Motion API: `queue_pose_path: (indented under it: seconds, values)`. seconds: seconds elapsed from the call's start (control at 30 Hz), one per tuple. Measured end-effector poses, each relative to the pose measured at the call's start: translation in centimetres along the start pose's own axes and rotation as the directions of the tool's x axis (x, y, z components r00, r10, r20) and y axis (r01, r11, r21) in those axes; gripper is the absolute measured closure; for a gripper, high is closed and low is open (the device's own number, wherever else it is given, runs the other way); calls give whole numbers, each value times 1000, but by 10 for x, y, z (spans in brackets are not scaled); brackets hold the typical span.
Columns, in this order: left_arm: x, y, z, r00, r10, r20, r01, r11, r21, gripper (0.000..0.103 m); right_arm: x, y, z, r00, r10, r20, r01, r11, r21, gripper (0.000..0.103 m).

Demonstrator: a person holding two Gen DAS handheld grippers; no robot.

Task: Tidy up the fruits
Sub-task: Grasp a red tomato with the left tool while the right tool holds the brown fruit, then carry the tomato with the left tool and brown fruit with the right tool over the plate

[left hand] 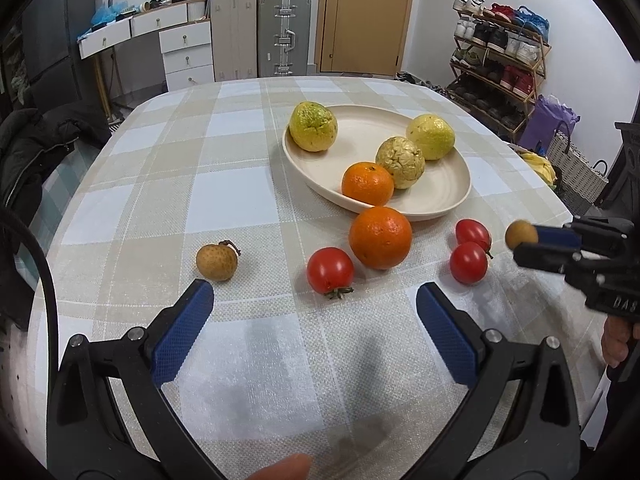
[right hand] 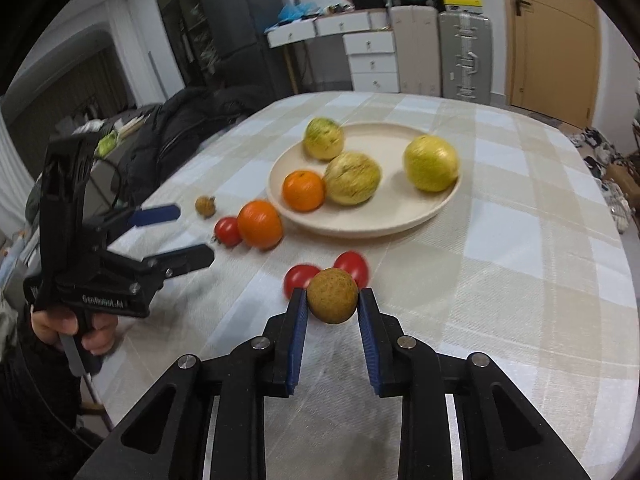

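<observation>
- Up above the checked-cloth table, the right tongs pinched a small round brown longan between their blue pads.
- The left tongs hung spread wide, holding nothing, near a second brown longan lying on the cloth.
- A cream oval plate held three wrinkled yellow-green fruits and one orange tangerine.
- Another orange tangerine touched the plate's near rim, with three red cherry tomatoes close by.
</observation>
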State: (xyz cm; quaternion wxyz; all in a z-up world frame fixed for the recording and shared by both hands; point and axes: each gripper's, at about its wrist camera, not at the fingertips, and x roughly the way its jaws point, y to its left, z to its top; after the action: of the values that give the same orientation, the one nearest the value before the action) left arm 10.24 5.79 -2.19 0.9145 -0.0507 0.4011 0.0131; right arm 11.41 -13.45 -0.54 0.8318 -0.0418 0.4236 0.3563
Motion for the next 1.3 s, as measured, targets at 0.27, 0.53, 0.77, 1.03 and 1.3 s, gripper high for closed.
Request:
queue_pose_path:
  seconds: [0.27,0.53,0.77,1.03,1.3]
  values:
    - [13,-4,0,999,-1,-42,1,1000,10,23,-10,-16,5,999,-14,35,11,998,69,77]
    - [29,-12,3,996,-10,-91,14,999,42,47,-8,-16,4,1000,-7,23,6,998,64,77]
    - [33,-13,7,995,8,-95,-2,998,64,62,-5,-15,3,1000,-1,16,0,998,58,77]
    - [29,-14,7,997,-14,-75,20,997,73,78,-5,-14,3,1000,-2,13,1,998,56,77]
    - [20,-17,2,998,-38,-58,42,996,75,78,-7,-16,3,1000,-2,24,1,998,60,77]
